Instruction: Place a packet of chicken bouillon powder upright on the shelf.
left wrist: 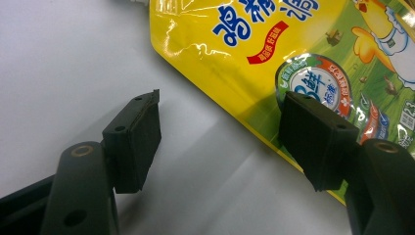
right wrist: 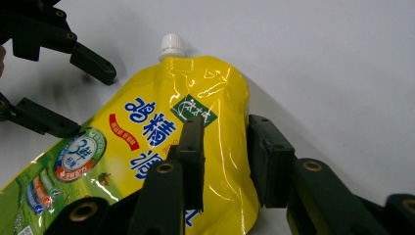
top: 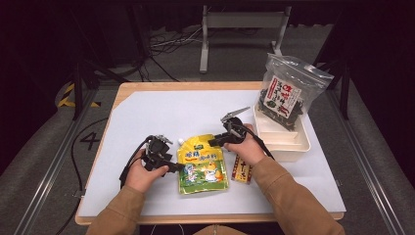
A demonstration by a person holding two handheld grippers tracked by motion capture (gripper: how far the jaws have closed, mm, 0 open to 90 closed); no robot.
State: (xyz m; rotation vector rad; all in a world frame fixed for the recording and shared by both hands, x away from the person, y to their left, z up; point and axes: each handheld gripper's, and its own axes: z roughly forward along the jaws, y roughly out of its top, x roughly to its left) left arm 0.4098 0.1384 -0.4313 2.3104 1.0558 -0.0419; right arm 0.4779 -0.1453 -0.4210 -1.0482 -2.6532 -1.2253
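Tabletop: white sheet over wood, wood edge showing at far-left corner. Yellow spouted pouch lies flat near front centre. Red-yellow packet just beside it. White tray at right edge.

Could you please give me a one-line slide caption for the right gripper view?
Right gripper open astride the edge of a yellow spouted pouch on the white table.

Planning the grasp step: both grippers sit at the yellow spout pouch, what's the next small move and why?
Probably close the right gripper on the pouch. Its open jaws already straddle the pouch's edge below the white cap, one above the printed face, one beside the edge. The left gripper is also open, one jaw over the opposite edge, the other over the bare table.
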